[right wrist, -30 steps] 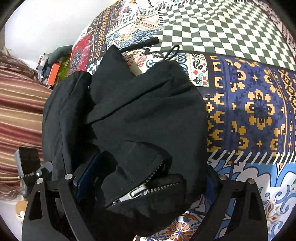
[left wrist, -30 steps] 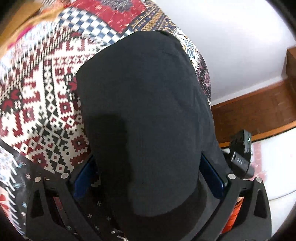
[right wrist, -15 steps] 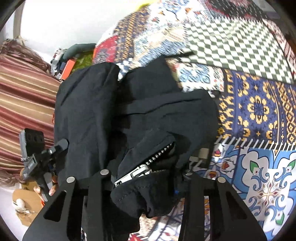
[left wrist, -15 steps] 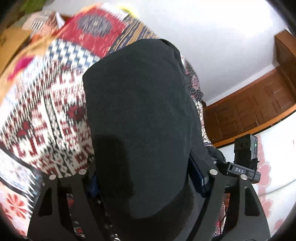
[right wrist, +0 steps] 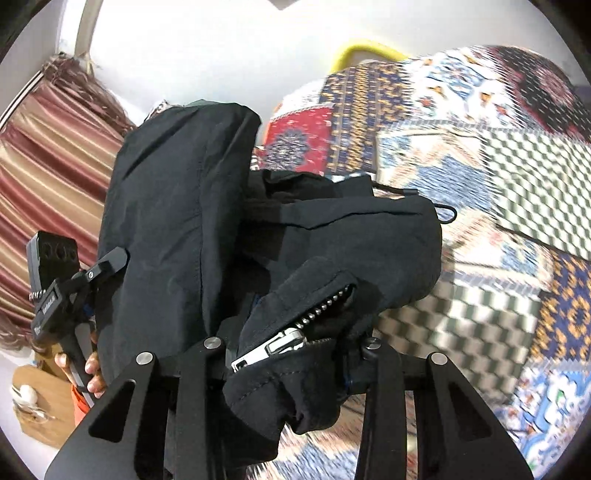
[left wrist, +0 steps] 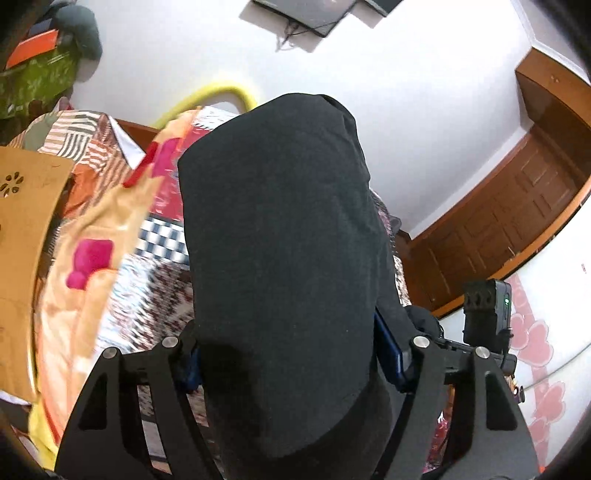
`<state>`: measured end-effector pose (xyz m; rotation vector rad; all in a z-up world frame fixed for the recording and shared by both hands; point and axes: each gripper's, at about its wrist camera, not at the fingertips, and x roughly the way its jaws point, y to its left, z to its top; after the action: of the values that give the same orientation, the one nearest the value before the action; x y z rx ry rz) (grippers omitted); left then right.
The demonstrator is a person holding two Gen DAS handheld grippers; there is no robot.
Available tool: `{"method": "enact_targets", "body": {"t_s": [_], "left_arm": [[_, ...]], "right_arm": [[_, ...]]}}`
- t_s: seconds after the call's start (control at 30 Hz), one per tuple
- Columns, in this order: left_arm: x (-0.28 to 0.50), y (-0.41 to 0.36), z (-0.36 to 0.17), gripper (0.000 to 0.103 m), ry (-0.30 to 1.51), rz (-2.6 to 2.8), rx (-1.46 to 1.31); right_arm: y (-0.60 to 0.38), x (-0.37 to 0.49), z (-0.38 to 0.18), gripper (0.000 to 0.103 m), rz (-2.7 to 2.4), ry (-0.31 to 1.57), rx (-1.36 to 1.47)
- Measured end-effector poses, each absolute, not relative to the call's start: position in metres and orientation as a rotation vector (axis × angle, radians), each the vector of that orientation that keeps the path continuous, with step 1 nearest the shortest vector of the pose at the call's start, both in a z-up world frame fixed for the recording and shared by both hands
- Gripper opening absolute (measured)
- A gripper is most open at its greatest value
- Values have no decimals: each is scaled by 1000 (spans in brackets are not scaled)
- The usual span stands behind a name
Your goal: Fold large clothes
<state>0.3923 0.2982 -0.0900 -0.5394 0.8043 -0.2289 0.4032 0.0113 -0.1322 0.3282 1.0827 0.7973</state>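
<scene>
Both grippers have tilted up vs 1 s ago: then the views looked down on the bed, now the white wall (left wrist: 388, 122) fills the top half of each.

Left gripper (left wrist: 291, 354) is clenched on the black jacket (left wrist: 280, 258); the cloth stands as a tall dark fold from between the fingers (left wrist: 389, 352) toward 12 o'clock, covering the centre of the left view. Earlier the patterned bedspread (left wrist: 155, 295) lay behind that fold; now it shows only at 8-9 o'clock, blurred. A yellow hoop (left wrist: 218, 94) and a dark panel (left wrist: 310, 14) on the wall came into sight at 11-12 o'clock, a wood door (left wrist: 517, 210) at 3 o'clock.

Right gripper (right wrist: 291, 354) is also clamped on the jacket, at the part w/ the silver zipper (right wrist: 291, 332), which lies just between its fingers. The garment is lifted off the bed, hanging bunched between the 2 grippers. In the right view the left gripper's handle and the person's hand (right wrist: 88, 369) sit at 8 o'clock, a striped curtain (right wrist: 48, 166) at 9-10 o'clock. The bedspread at 1-4 o'clock is motion-blurred, sharp before.
</scene>
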Motion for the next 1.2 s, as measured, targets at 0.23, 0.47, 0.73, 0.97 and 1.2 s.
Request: {"method": "enact_targets", "body": {"t_s": [0.23, 0.47, 0.73, 0.97, 1.2], "left_arm": [[426, 364, -142, 72, 870, -169, -602], [450, 412, -227, 73, 970, -116, -733], [419, 402, -213, 79, 982, -49, -588], [389, 359, -184, 79, 999, 23, -304], [368, 319, -190, 84, 994, 145, -166]], "right_arm": [[78, 434, -174, 32, 765, 1132, 292], [113, 456, -211, 36, 737, 1164, 219], [111, 428, -195, 42, 682, 1104, 54], [112, 408, -177, 48, 613, 1080, -86], [84, 390, -154, 50, 601, 1060, -81]]}}
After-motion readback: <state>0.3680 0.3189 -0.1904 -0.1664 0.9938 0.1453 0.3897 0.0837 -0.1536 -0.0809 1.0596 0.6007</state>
